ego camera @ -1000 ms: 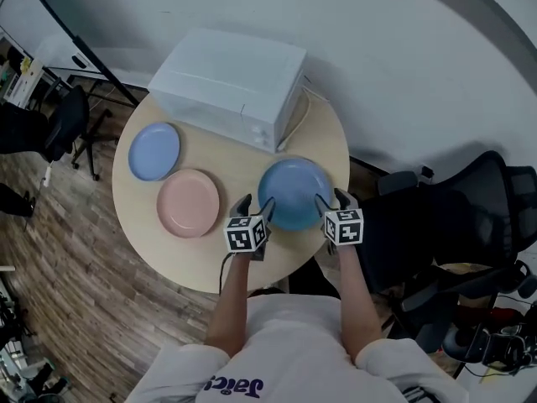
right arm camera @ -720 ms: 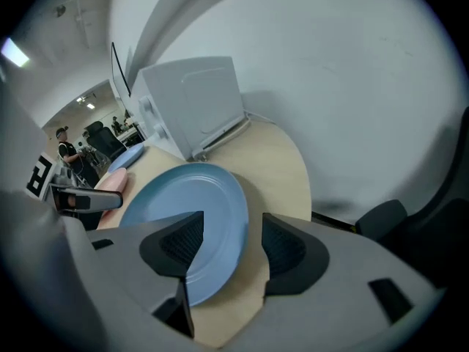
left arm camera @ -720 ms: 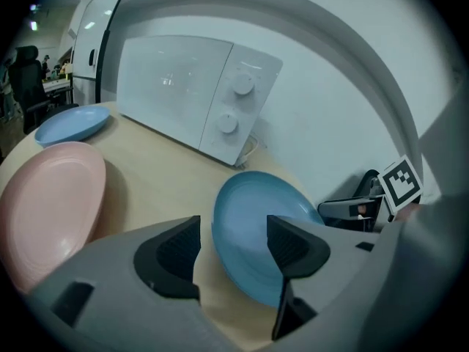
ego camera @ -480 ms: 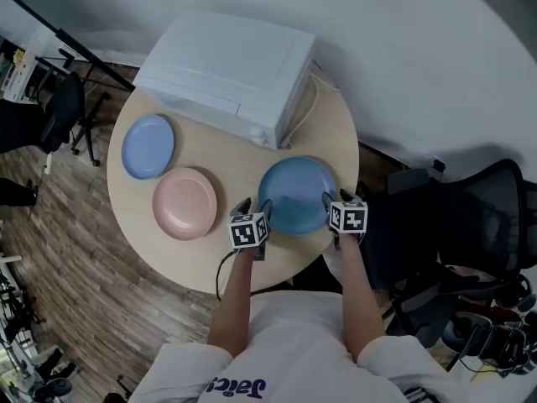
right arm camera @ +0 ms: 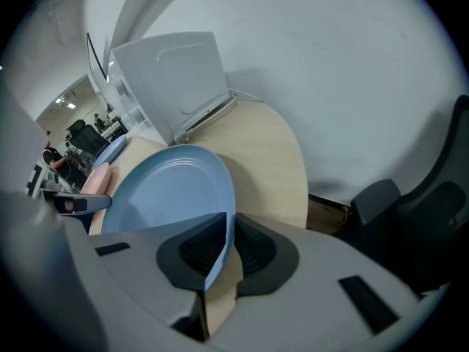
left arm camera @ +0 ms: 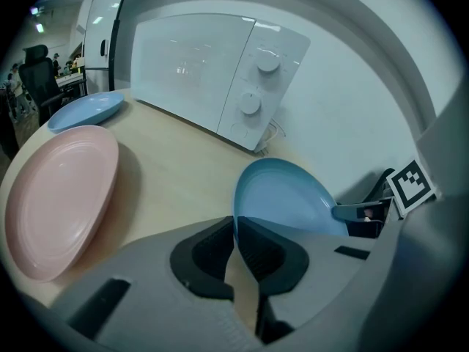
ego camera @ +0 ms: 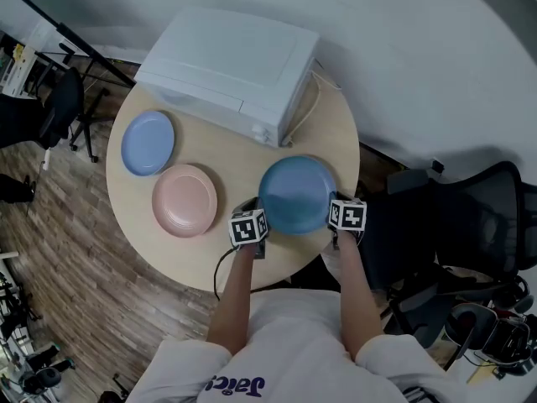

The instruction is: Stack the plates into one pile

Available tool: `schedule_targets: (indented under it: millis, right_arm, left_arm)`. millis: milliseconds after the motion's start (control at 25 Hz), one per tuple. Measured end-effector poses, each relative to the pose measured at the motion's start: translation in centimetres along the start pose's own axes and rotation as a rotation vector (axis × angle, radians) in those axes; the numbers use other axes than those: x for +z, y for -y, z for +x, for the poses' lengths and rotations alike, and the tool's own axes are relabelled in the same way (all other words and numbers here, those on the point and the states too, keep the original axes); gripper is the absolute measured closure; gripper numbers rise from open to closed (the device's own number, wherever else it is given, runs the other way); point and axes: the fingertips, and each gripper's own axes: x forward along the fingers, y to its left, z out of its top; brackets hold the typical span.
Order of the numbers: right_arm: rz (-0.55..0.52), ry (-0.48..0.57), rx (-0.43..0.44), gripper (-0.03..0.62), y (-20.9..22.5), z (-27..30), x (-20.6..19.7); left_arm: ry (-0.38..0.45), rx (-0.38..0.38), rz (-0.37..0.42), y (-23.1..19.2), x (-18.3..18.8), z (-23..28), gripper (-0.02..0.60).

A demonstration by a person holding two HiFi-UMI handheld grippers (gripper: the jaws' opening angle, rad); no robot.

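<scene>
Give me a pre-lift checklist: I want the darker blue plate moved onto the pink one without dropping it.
1. Left claw closing with the dark blue plate rim between its pads: ok.
2. Right claw closing on the opposite rim, which sits between its pads: ok.
3. Pink plate has nothing on top: ok.
4. Stretch of table between the two plates is bare: ok.
5. Grip firm enough to carry the plate: cannot tell.
</scene>
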Motion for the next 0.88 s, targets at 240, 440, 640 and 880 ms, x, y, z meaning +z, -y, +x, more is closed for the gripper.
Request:
schedule_targets:
  millis: [240,440,640,880]
  right_arm:
    - [-0.005,0.002,-0.012,0.556,-0.9,-1.1,-0.4]
    - [-0.029,0.041,0.001,0.556,-2.4,-3.1,0.4]
    - [-0.059,0.088,0.031,0.556,-4.7,-5.5,1.6]
    - [-0.096,0.138,0.042,0.556,-8.1,-8.3,1.9]
  left_arm:
    - [0.002,0.0,-0.013,-0.3,-0.2,-1.3,0.554]
    - [0.025,-0.009,-0.027,-0.7,0.1,-3.5,0.554]
    - [0.068,-0.013,-0.029,-1.1,1.6,-6.8,0.554]
    - [0.143,-0.009,-0.034,-2.2,2.7,-11.9,0.554]
